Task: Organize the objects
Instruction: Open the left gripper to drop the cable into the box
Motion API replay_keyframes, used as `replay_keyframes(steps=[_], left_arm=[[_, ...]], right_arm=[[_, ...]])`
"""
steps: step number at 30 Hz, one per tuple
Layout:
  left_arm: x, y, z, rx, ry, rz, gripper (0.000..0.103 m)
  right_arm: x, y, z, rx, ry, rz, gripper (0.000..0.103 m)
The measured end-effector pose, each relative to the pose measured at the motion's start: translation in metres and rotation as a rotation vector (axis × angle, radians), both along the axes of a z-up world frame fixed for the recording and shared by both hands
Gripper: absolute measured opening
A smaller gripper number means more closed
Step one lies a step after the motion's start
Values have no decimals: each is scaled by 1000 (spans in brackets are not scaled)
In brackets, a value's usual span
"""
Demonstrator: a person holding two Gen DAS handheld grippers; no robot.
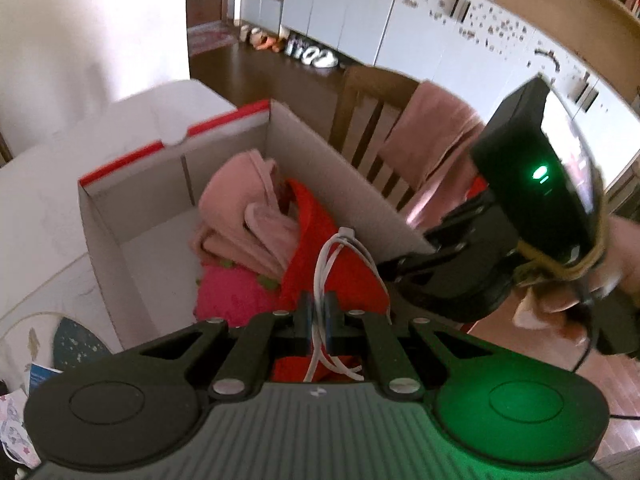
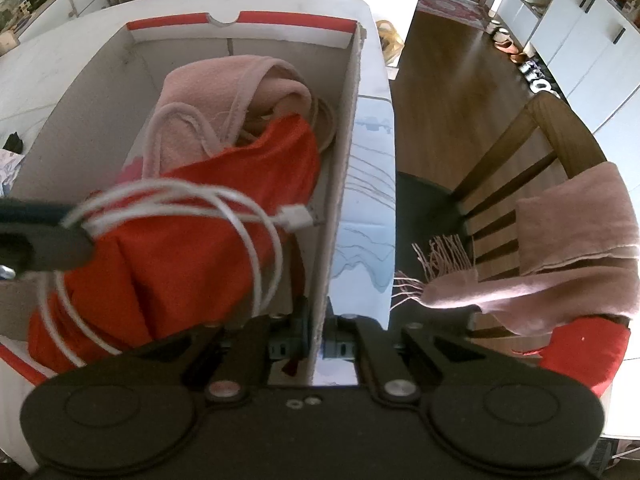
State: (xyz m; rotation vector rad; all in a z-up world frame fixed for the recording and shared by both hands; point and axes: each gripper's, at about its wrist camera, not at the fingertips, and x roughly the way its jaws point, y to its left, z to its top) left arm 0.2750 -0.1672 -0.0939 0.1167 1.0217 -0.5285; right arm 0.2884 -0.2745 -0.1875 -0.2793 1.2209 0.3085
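A coiled white cable (image 1: 334,264) hangs pinched between the blue pads of my left gripper (image 1: 319,312), which is shut on it above the open cardboard box (image 1: 132,216). From the right wrist view the same cable (image 2: 224,216) dangles over a red cloth (image 2: 192,232), with the left gripper entering from the left edge. A pink cloth (image 2: 224,92) lies deeper in the box. My right gripper (image 2: 316,332) is shut on the box's right wall (image 2: 344,160). A bright pink item (image 1: 228,292) lies low in the box.
The box rests on a white table (image 2: 376,128). A wooden chair (image 2: 552,136) draped with a pink scarf (image 2: 572,240) stands to the right on a dark wood floor. Shoes and white cabinets (image 1: 340,12) line the far wall.
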Motion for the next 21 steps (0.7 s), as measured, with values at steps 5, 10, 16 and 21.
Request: replay_keyframes(steps=[5,10,16,21], left_arm=[[3,-4,-14,40,23,-21,5],[3,-4,-22,61,53,-34,5],[3,-2,-28,71,80,-31,7],[-3,-5,-29,100,61,-43,47]], right_arm=[[-2,1,-1,2,1,3,4],[-3,1,-1,3,1,5,4],[-4,0,-1,4,1,15,4],[-5,1,-1,1,0,33,4]])
